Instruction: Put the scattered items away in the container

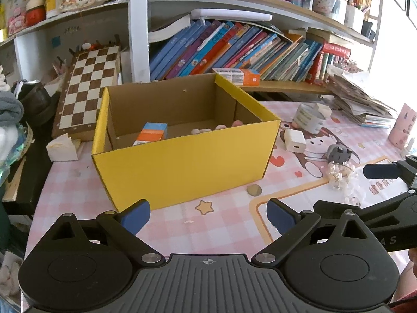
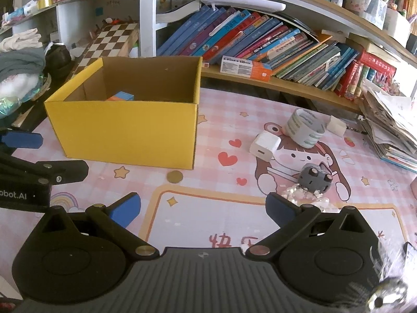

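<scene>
In the left wrist view the jaws of the left gripper (image 1: 208,215) stand wide apart with nothing between the blue pads, hanging over a bare stretch of the pink checked table (image 1: 224,224) just in front of the yellow box (image 1: 182,164). The box sits open-topped with its near wall facing the camera; inside lie an orange and blue carton (image 1: 152,134) near the left inner wall and a few small pale pieces (image 1: 206,130) toward the right. A small round coin (image 1: 254,190) lies on the table just off the box's near right corner. To the right of the box, well apart from it, are a white charger (image 1: 295,140), a roll of tape (image 1: 308,118), a grey toy (image 1: 338,154) and a cluster of beads (image 1: 341,176) touching the toy. The right gripper's arm enters from the right edge. A chessboard (image 1: 88,88) leans behind the box on the left. In the right wrist view the jaws of the right gripper (image 2: 203,208) are likewise spread wide and empty, over open table. The box (image 2: 125,133) stands ahead and left, the coin (image 2: 174,176) just in front of its near right corner. The charger (image 2: 264,146), tape (image 2: 303,127), toy (image 2: 314,178) and beads (image 2: 302,195) lie ahead to the right, the beads just beside the right pad. A stack of papers (image 2: 391,125) bounds the table's right side.
</scene>
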Tool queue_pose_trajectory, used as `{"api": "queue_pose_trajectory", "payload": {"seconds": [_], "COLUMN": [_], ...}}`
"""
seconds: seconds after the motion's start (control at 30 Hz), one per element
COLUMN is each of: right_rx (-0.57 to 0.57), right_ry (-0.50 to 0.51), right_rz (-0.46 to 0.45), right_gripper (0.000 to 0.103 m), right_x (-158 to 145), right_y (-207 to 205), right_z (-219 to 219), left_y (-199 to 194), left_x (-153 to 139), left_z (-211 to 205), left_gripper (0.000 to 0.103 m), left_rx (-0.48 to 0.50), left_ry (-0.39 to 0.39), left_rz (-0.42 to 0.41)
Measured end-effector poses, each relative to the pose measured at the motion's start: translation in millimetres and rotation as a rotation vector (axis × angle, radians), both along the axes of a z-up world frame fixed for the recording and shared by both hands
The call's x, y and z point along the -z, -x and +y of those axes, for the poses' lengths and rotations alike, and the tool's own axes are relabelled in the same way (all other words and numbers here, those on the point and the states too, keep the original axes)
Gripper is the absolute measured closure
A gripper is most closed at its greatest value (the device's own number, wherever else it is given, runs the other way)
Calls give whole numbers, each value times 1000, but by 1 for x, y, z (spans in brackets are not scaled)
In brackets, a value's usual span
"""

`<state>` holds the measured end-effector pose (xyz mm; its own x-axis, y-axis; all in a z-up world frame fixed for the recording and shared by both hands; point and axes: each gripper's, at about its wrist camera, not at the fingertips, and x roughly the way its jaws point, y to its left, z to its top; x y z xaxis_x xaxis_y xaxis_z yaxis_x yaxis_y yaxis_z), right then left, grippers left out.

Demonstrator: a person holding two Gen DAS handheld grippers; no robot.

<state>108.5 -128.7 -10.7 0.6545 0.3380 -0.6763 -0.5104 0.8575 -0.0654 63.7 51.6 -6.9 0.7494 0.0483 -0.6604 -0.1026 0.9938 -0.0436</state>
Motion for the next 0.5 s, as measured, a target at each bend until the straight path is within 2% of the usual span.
{"api": "queue_pose_trajectory", "payload": {"seconds": [0.5], "right_rx": [7], "right_ry": [-12], "right_rz": [33], "right_gripper": [0], "right_x": [-1], "right_y": [-26], "right_z": [-52], "left_y": [-18], "left_x": [4], "left_z": [-44], "left_gripper": [5], "left_rx": [-12], "left_ry": [-3], "left_rz": [45]}}
